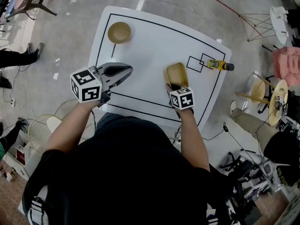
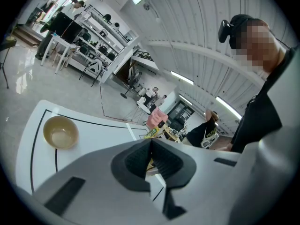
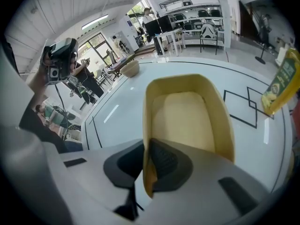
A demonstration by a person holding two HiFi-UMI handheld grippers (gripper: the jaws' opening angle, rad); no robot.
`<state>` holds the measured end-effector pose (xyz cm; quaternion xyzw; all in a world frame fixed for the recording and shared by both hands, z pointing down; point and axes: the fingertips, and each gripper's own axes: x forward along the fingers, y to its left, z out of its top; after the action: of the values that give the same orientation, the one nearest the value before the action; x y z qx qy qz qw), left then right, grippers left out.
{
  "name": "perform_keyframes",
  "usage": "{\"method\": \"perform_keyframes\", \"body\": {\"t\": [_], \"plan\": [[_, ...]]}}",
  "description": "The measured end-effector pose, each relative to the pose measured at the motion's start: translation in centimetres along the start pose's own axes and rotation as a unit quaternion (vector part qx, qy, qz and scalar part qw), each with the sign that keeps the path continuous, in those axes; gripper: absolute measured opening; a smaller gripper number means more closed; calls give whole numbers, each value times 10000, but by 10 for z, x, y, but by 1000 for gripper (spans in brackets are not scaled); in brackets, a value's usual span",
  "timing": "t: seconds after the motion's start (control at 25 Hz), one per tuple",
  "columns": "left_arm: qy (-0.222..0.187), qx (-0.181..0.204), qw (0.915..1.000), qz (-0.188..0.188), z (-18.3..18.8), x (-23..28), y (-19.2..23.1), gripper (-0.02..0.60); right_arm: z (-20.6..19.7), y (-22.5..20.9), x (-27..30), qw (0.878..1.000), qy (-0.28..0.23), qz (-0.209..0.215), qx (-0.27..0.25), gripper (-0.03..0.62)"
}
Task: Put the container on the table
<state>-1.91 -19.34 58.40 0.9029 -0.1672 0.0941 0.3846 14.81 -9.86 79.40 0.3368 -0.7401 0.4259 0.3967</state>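
Observation:
A tan, squarish container (image 1: 176, 75) (image 3: 190, 121) is held over the white table (image 1: 154, 46), right of its middle. My right gripper (image 1: 176, 85) (image 3: 143, 165) is shut on the container's near rim, one jaw inside and one outside. My left gripper (image 1: 123, 71) (image 2: 150, 159) hangs over the table's left front part, shut with nothing between its jaws. A round tan bowl (image 1: 119, 32) (image 2: 60, 131) stands at the table's far left corner, apart from both grippers.
A yellow bottle with a dark cap (image 1: 218, 65) (image 3: 280, 82) lies at the table's right edge beside two black outlined squares (image 1: 200, 62). A black line frames the table top. Chairs (image 1: 262, 90), cables and people stand around the table on the floor.

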Motion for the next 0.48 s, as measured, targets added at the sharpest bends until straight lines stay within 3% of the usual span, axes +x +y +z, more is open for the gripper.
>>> {"method": "perform_keyframes", "body": {"t": [0.48], "plan": [[-15, -11, 10000, 25, -1, -1, -2, 11, -2, -1, 1, 10000, 59, 30, -2, 55]]}}
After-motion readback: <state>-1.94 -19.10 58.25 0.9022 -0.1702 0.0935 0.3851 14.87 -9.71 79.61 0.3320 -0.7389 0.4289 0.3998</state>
